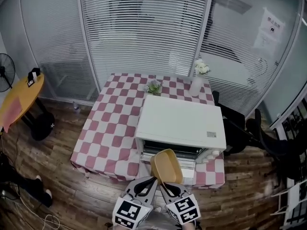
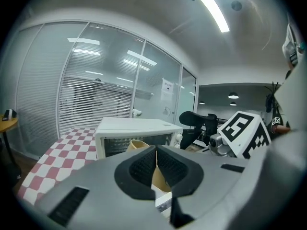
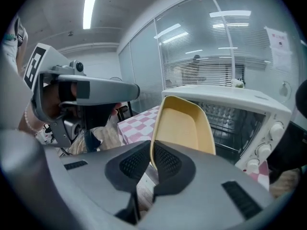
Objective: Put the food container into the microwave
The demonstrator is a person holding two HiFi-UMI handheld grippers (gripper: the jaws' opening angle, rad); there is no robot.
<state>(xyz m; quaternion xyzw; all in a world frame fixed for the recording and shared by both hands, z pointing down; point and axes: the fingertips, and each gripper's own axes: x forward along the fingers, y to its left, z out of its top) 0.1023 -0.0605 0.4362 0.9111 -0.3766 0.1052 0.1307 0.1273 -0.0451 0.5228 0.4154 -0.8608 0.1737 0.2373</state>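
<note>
The left gripper [image 1: 150,182] and the right gripper [image 1: 164,185] are seen side by side at the near edge of the head view, over the wooden floor [image 1: 72,195]. Both are closed on the near rim of one yellow container [image 1: 167,166]. In the left gripper view, the left gripper [image 2: 156,164] is shown with its pads pressed onto a thin tan edge, and the container [image 2: 138,145] is seen beyond them. In the right gripper view, the right gripper [image 3: 152,159] is clamped on the rim, and the empty container [image 3: 184,128] is tilted up on end with its hollow side towards the camera.

The container is held in the air just in front of the microwave's [image 1: 182,121] dark opening and not yet inside it. The microwave [image 3: 240,109] is shown with a wire rack inside and knobs on its right side. It is set at the near right corner of a table [image 1: 112,128] that is covered with a pink and white checked cloth. At the table's far edge, a small potted plant [image 1: 153,86] and a vase of white flowers [image 1: 197,80] are placed behind the microwave.

Beyond the table, a glass wall with blinds [image 1: 144,28] is seen. A round yellow table [image 1: 19,99] and a fan [image 1: 5,71] are found at the far left, and a dark chair [image 1: 240,128] to the right.
</note>
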